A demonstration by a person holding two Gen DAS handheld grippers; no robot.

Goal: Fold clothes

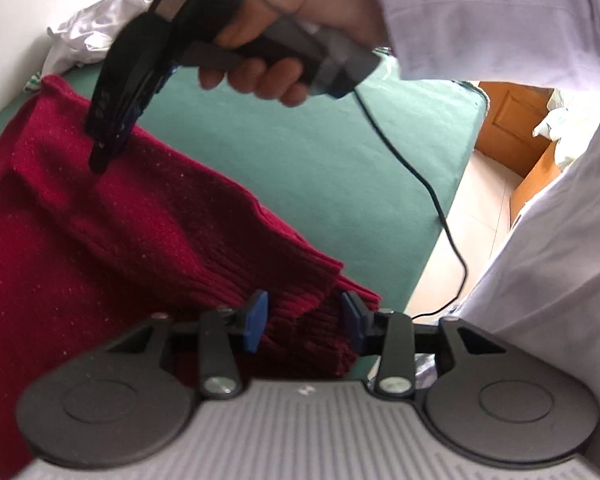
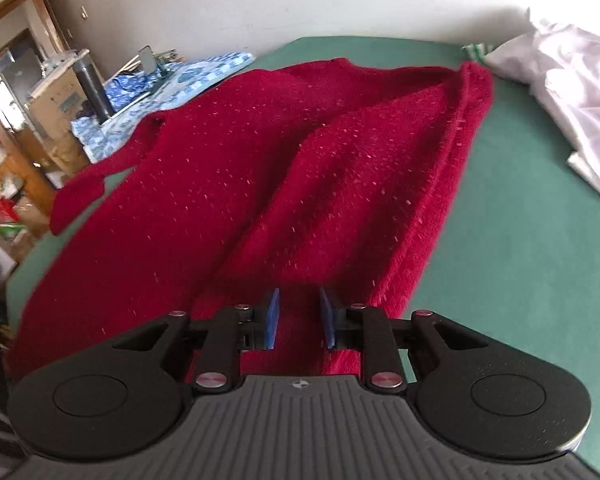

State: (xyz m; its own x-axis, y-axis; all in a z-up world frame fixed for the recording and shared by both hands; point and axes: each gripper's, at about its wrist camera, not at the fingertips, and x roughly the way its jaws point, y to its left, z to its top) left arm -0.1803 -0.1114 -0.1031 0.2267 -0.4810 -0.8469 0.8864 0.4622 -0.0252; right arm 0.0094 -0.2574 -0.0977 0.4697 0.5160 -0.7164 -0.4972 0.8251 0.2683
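Observation:
A dark red knit sweater (image 1: 99,260) lies spread on a green surface (image 1: 300,140). My left gripper (image 1: 304,320) hovers over its ribbed hem (image 1: 300,344) near the front edge, blue pads apart and not pressing the cloth. A hand (image 1: 267,60) holds my right gripper (image 1: 99,164), tips down on the sweater's far part. In the right wrist view the sweater (image 2: 219,180) has folds running in toward my right gripper (image 2: 300,316), whose pads stand close together with red knit between them.
A crumpled white garment (image 2: 572,100) lies at the far right of the green surface (image 2: 520,240), and a blue patterned cloth (image 2: 171,80) at the far left. A black cable (image 1: 432,196) hangs from the right gripper. The person's white sleeve (image 1: 480,12) fills the right side.

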